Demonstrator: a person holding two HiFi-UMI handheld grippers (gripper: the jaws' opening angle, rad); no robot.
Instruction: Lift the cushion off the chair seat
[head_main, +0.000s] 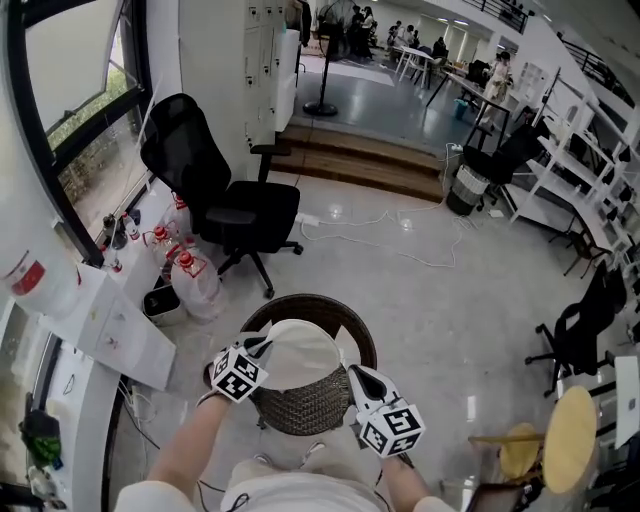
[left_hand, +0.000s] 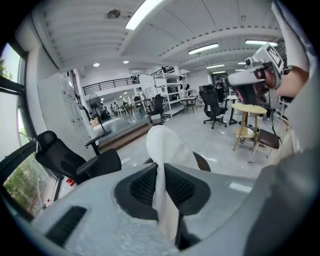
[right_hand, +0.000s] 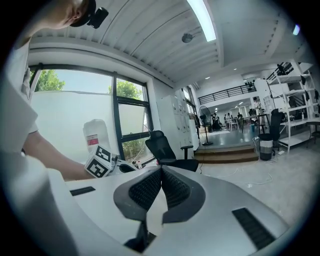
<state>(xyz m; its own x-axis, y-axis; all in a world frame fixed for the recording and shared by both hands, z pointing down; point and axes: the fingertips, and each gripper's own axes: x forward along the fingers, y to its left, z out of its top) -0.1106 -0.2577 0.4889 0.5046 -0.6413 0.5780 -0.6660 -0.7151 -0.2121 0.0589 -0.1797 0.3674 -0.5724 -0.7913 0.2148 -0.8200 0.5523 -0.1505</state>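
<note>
Left tongs (left_hand: 160, 169) pinching shut on edge of white cushion (left_hand: 169, 146); right tongs (right_hand: 160, 174) clamping narrow on opposite edge. You are holding cushion between both hands, over round wicker chair (head_main: 312, 408), apparently just off seat. Lift step looking under way, nearly done. Next move calling for firm grip both sides, hands rising level together, cushion clearing chair rim. Black office chair (head_main: 232, 205) standing well apart.
</note>
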